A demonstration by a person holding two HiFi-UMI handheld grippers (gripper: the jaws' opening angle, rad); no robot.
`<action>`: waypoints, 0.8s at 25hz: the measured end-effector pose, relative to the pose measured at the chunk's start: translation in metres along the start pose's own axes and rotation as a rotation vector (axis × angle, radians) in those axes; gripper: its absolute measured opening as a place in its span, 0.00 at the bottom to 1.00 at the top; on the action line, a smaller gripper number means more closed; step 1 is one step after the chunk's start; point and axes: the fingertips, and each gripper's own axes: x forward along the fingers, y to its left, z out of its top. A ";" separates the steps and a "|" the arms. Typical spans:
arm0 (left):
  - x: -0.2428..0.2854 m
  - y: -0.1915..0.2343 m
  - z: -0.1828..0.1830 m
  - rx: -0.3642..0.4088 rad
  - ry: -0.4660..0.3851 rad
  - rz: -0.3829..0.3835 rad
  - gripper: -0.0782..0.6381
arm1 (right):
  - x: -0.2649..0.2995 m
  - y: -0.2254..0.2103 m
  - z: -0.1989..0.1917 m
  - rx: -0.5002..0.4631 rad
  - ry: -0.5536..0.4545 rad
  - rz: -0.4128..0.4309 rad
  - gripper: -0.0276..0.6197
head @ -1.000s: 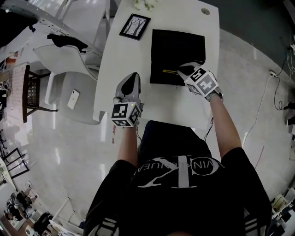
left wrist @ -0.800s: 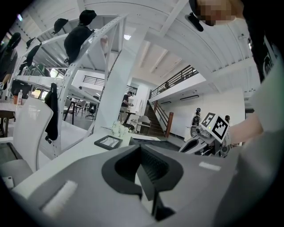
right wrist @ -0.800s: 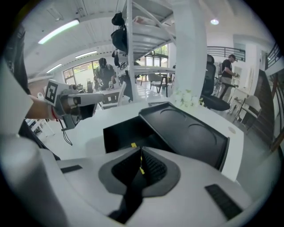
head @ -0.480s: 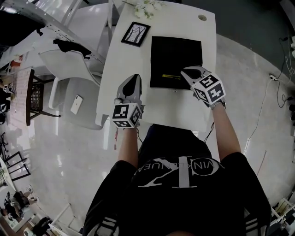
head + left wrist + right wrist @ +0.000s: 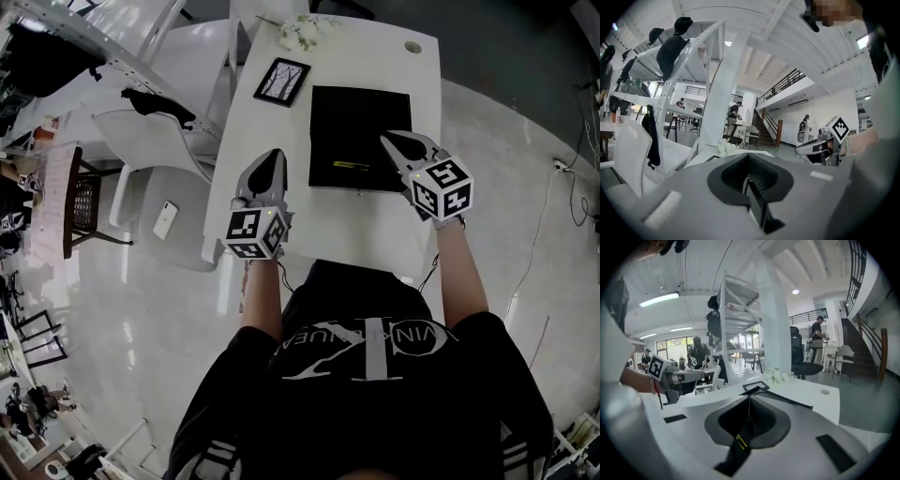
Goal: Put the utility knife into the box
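A flat black box (image 5: 361, 122) lies open on the white table (image 5: 375, 225). The yellow utility knife (image 5: 349, 165) rests inside it near the front edge. My right gripper (image 5: 390, 141) hovers over the box's front right corner, just right of the knife and apart from it, its jaws shut on nothing. My left gripper (image 5: 273, 156) is held over the table left of the box, also shut and empty. In the left gripper view the jaws (image 5: 749, 157) meet in a line, and the right gripper (image 5: 820, 145) shows off to the side. The right gripper view shows its jaws (image 5: 750, 399) closed.
A framed picture (image 5: 281, 81) lies behind and left of the box, with white flowers (image 5: 300, 28) at the table's far edge. A small round cap (image 5: 416, 47) sits in the far right corner. White chairs (image 5: 159, 150) stand left of the table, one with a phone (image 5: 164, 218) on it.
My right gripper has drawn back to the right and toward me, away from the knife, which stays lying in the box. The left gripper has hardly moved.
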 end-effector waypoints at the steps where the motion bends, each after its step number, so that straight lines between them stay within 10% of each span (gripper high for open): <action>1: 0.000 0.001 0.003 0.005 -0.003 0.005 0.12 | -0.002 -0.002 0.003 0.002 -0.013 -0.007 0.07; 20: 0.002 0.002 0.049 0.062 -0.089 0.017 0.12 | -0.030 -0.019 0.049 -0.012 -0.189 -0.063 0.07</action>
